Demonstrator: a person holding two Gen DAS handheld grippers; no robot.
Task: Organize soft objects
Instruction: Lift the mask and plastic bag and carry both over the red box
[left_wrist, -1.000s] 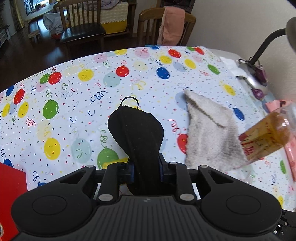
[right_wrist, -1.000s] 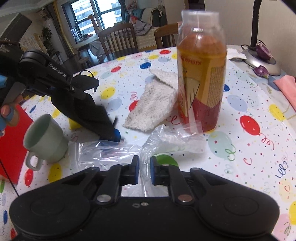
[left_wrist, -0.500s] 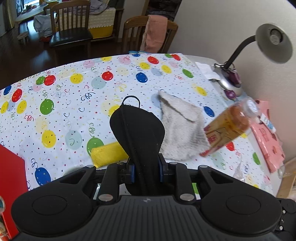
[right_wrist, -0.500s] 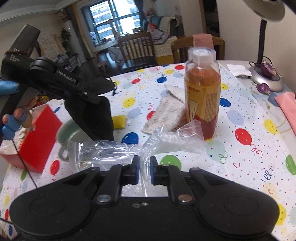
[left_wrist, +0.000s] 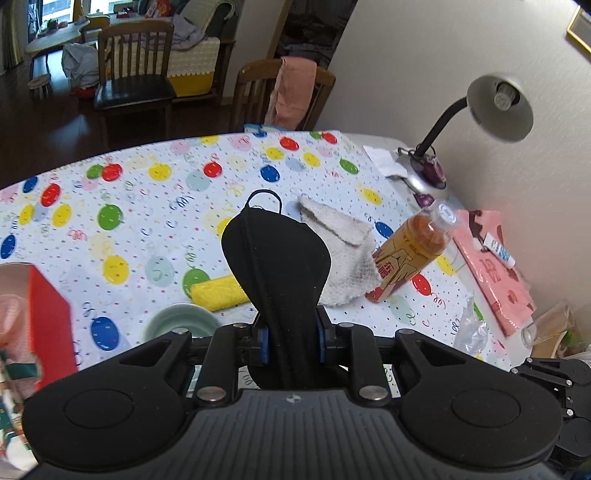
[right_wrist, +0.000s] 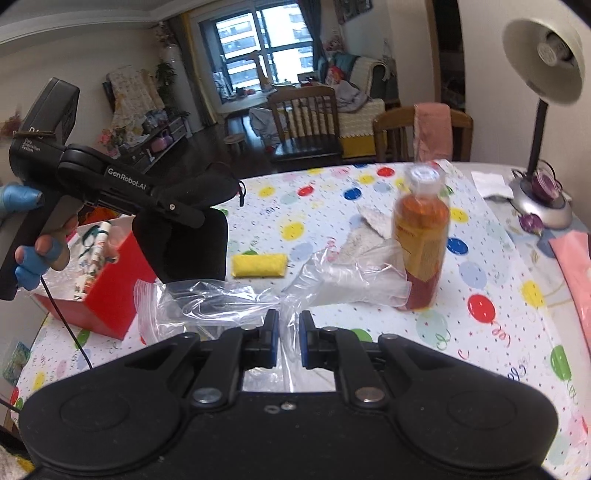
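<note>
My left gripper (left_wrist: 291, 338) is shut on a black face mask (left_wrist: 277, 258) and holds it high above the table; the mask also shows in the right wrist view (right_wrist: 184, 236), hanging from that gripper (right_wrist: 192, 218). My right gripper (right_wrist: 287, 341) is shut on a clear plastic zip bag (right_wrist: 221, 295), held up over the table's near side. A yellow sponge cloth (left_wrist: 218, 291) (right_wrist: 258, 266) and a beige towel (left_wrist: 340, 251) (right_wrist: 365, 236) lie on the balloon-print tablecloth (left_wrist: 147, 221).
An amber drink bottle (right_wrist: 421, 243) (left_wrist: 410, 251) stands right of the towel. A red box (right_wrist: 107, 284) (left_wrist: 48, 317) and a pale green cup (left_wrist: 181, 325) are at the left. A desk lamp (right_wrist: 539, 110) and pink papers (left_wrist: 491, 273) are at the right.
Both grippers have risen higher above the table, the left with the mask, the right with the bag. More of the table shows, including the red box and the cup.
</note>
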